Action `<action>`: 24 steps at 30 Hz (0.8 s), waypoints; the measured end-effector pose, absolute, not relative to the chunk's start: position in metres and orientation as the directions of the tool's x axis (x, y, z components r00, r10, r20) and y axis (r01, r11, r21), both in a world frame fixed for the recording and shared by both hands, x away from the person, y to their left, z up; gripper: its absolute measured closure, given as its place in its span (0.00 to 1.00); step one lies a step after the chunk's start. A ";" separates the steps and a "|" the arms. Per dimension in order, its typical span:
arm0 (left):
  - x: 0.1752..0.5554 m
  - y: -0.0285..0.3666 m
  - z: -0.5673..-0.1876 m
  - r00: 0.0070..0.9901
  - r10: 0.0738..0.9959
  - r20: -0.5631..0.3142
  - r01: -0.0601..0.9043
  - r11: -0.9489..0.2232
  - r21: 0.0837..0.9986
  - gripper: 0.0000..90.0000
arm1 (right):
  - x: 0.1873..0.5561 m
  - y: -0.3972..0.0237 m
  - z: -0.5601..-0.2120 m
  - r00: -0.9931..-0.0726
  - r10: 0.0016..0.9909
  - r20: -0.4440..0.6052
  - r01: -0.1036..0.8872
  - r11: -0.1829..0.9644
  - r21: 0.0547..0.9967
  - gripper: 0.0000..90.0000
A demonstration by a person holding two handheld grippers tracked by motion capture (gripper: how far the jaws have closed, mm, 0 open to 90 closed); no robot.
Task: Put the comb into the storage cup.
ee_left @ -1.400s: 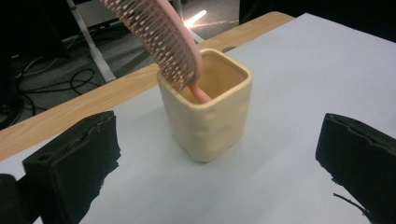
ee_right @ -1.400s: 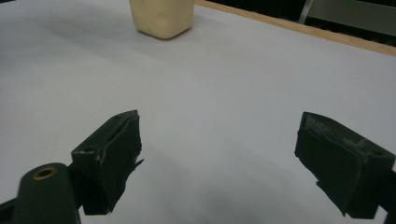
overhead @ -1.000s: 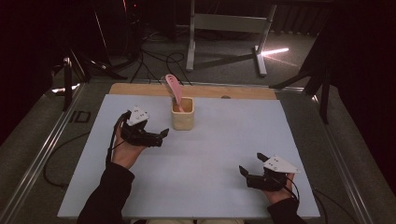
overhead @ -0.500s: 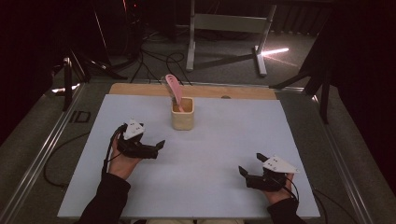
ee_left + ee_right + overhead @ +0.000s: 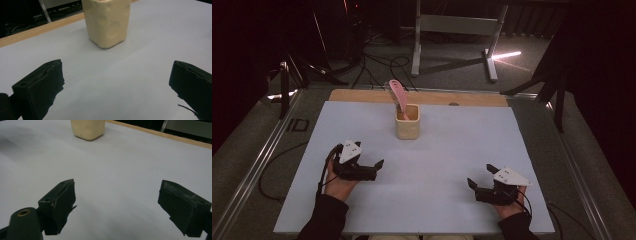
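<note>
Our left jaws: on the left gripper (image 5: 374, 168) they stand wide apart with nothing between them. In the left gripper view the two black blocks sit at the lower left and lower right of the frame.
Our right jaws: on the right gripper (image 5: 473, 185) they are spread wide too, and hold nothing. Both are low in the high view, one on each side.
Jaw pads: black, blocky and a bit rough at the edges.
Cup: the cream cup (image 5: 407, 122) stands upright in the upper middle of the high view, well apart from both grippers. In the left gripper view the cup (image 5: 107, 22) is at the top middle, ahead of our jaws.
Cup shape: squarish with round corners and bumpy sides.
How the cup may handle: we think it is light and stiff, and may tip if pushed high up. We would pinch it across two flat sides, low down.
Pink thing: a pink spoon (image 5: 398, 95) leans out of the cup. It looks thin, smooth and light. We would hold its upper part.
Table: a smooth white sheet (image 5: 462, 145) with a wooden strip (image 5: 362, 95) at the top edge.
</note>
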State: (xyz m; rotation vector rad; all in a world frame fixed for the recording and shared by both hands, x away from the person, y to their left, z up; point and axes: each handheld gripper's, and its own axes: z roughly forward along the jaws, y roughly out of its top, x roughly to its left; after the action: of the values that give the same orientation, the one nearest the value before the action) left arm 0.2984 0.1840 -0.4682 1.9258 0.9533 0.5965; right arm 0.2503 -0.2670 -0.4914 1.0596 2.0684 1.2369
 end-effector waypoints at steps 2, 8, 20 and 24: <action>0.296 0.186 -0.471 0.587 0.809 0.035 0.383 -0.316 0.868 0.00 | 0.250 -0.267 -0.491 -0.570 0.821 -0.029 0.363 0.283 0.888 0.16; 0.287 0.191 -0.479 0.588 0.808 0.041 0.379 -0.320 0.868 0.00 | 0.250 -0.267 -0.491 -0.570 0.821 -0.029 0.364 0.284 0.887 0.16; 0.269 0.204 -0.490 0.574 0.819 0.010 0.375 -0.274 0.886 0.00 | 0.249 -0.267 -0.489 -0.570 0.821 -0.030 0.355 0.279 0.892 0.16; 0.264 0.207 -0.493 0.567 0.823 0.028 0.363 -0.280 0.889 0.00 | 0.249 -0.267 -0.488 -0.567 0.823 -0.031 0.351 0.276 0.895 0.16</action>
State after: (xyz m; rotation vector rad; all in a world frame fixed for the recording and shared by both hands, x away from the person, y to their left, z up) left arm 0.2643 0.2067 -0.4926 1.8724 0.9638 0.6235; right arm 0.2487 -0.2674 -0.4885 1.0531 2.0527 1.2475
